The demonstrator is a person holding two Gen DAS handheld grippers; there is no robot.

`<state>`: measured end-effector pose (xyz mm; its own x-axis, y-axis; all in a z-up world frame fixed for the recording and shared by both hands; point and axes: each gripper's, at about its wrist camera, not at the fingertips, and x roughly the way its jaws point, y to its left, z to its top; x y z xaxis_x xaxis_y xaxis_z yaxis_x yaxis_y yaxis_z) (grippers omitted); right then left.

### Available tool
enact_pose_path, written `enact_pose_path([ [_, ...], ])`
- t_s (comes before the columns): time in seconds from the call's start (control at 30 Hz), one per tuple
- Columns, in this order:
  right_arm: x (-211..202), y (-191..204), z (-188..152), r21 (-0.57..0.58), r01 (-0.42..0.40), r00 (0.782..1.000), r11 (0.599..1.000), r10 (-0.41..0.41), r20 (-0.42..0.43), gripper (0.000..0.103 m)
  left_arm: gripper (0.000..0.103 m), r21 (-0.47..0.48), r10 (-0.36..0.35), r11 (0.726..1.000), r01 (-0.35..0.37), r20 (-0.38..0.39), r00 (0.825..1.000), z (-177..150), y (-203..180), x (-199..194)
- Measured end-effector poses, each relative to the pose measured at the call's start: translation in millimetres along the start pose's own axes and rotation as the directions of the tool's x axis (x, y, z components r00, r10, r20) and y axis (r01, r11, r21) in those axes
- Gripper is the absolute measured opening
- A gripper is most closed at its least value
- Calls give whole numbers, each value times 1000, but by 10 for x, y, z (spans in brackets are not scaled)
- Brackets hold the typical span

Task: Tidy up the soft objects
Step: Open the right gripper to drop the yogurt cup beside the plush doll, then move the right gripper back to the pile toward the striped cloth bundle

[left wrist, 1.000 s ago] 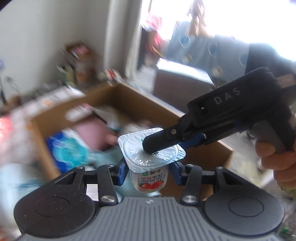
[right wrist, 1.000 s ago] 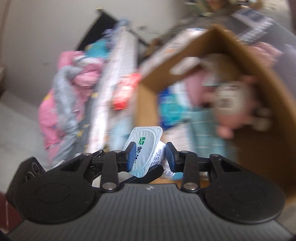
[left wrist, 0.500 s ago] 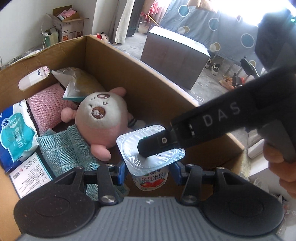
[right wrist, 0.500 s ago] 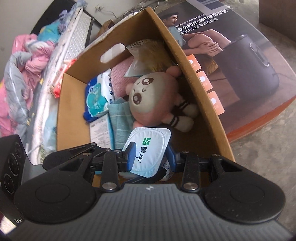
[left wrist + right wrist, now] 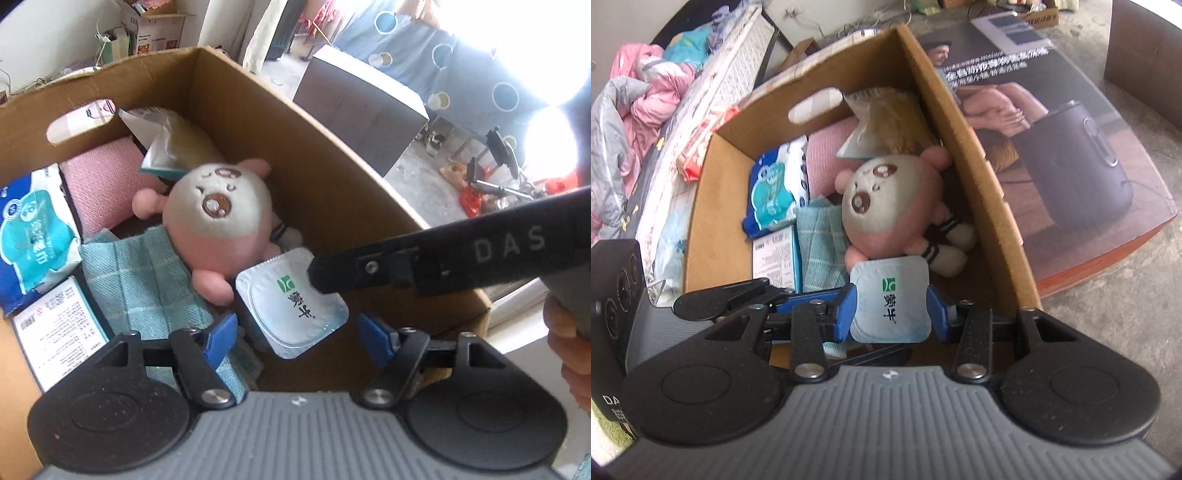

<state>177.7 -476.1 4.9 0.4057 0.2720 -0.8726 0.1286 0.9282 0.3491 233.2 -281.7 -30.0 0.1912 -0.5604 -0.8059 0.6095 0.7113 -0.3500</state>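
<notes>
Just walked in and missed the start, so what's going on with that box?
A person is packing a cardboard box using two handheld grippers. The right gripper has its fingers on either side of a foil-lidded yogurt cup just above the box's near corner. The left gripper is open, its fingers clear of the cup. Already in the box: a pink plush toy, a teal cloth, a pink cushion and a blue tissue pack.
</notes>
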Motion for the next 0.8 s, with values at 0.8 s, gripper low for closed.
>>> enact_pose_path([
  [0.8,-408,1540,-139,-206,-342,924,917,368,104,59,86,-266,418,899,-346,290,861,-1223,774,-2310],
])
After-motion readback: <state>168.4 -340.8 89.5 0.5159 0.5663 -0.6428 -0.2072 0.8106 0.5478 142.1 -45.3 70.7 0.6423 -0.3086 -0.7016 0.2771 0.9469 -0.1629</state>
